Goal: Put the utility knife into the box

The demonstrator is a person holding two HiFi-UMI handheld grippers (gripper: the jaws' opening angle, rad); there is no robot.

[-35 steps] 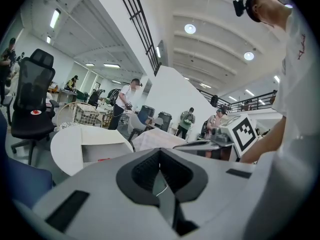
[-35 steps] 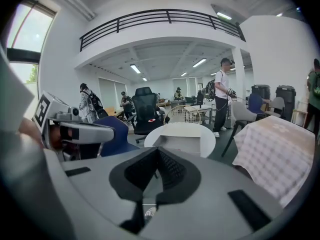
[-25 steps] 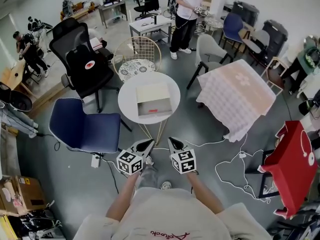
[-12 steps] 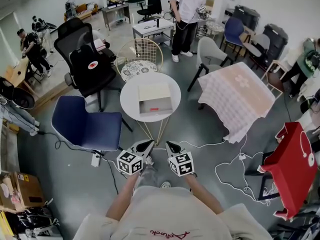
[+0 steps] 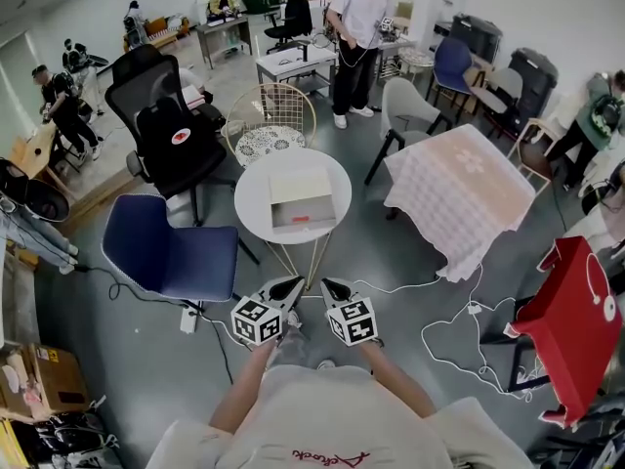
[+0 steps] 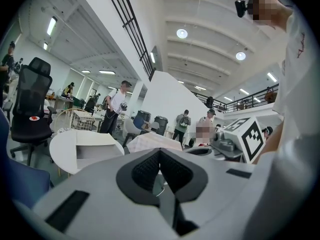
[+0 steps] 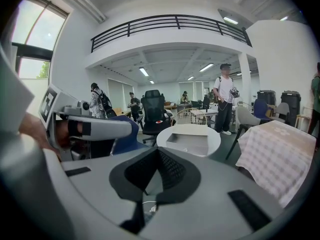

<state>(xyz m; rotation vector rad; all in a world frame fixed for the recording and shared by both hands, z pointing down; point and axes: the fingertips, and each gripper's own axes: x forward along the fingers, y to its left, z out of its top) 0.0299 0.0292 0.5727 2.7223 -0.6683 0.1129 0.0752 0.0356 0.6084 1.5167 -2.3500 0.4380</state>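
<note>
The round counter (image 5: 256, 203) stands well apart from the person, and a hasty reach could jolt it and shift the open box (image 5: 303, 186) on it — inside lies a small red thing, likely the utility knife (image 5: 301, 219). The left gripper (image 5: 291, 286) and right gripper (image 5: 328, 286) hang near the body, fingers clenched on nothing.
</note>
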